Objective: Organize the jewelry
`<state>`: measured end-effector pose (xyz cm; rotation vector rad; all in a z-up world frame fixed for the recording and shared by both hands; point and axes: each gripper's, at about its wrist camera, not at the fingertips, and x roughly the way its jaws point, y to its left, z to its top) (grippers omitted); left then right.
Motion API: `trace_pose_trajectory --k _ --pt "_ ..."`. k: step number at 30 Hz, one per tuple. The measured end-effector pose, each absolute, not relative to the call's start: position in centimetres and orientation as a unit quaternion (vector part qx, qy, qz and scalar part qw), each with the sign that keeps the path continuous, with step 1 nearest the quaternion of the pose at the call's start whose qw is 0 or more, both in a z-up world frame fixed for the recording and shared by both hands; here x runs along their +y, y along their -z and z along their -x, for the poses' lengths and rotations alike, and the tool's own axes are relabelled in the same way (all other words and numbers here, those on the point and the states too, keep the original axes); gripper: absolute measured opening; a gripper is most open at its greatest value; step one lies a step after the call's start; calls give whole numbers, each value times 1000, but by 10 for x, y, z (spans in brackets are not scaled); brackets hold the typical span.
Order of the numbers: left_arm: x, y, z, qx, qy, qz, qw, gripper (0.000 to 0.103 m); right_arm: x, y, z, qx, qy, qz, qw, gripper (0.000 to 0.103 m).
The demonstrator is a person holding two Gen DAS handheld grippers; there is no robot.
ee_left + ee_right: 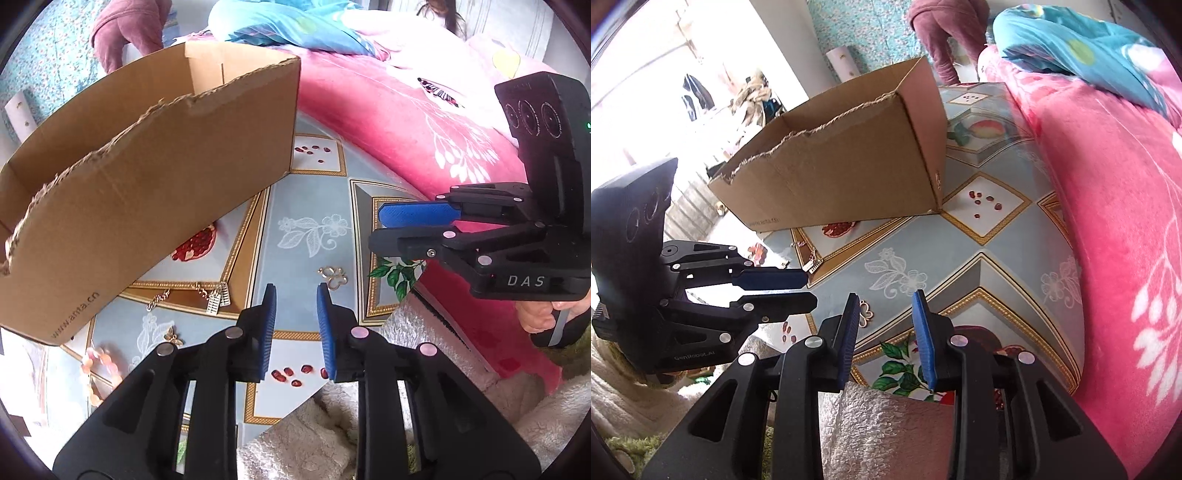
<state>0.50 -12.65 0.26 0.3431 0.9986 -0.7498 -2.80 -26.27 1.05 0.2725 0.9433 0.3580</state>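
1. Your left gripper hangs over the patterned surface with its jaws slightly parted and nothing between them; the right gripper is the same, parted and empty.
2. The jewelry is all on the surface, none visibly in the cardboard box. The gold butterfly-shaped piece lies just ahead of your left jaws. The gold chain with silver tags lies close to the box's near wall. A small butterfly charm and a peach bead bracelet sit further left.
3. The jaw gaps look narrow. Come down on the butterfly-shaped piece like this and a fingertip may land on it and skid it across the slick cloth instead of straddling it.
4. The piece is flat and thin, so the pads may close above it and lift nothing.
5. Both grippers point toward the same piece and sit near each other. Reach with both and they may knock together.
6. The chain is limp. Gripped at one end, it may trail, snag on the box's torn edge, or slip free.
7. The printed pomegranate seeds resemble beads; do not chase them.
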Motion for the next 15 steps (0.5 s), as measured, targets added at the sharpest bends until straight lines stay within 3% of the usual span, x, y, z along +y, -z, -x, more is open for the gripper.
trace_pose_trajectory --k 7,15 --pt "-97 2 -5 450 340 -117 817 36 -230 -7 15 506 -174 -89 840 29" --pt "-80 5 -2 434 353 -100 823 44 -202 -1 2 549 -138 -17 824 29"
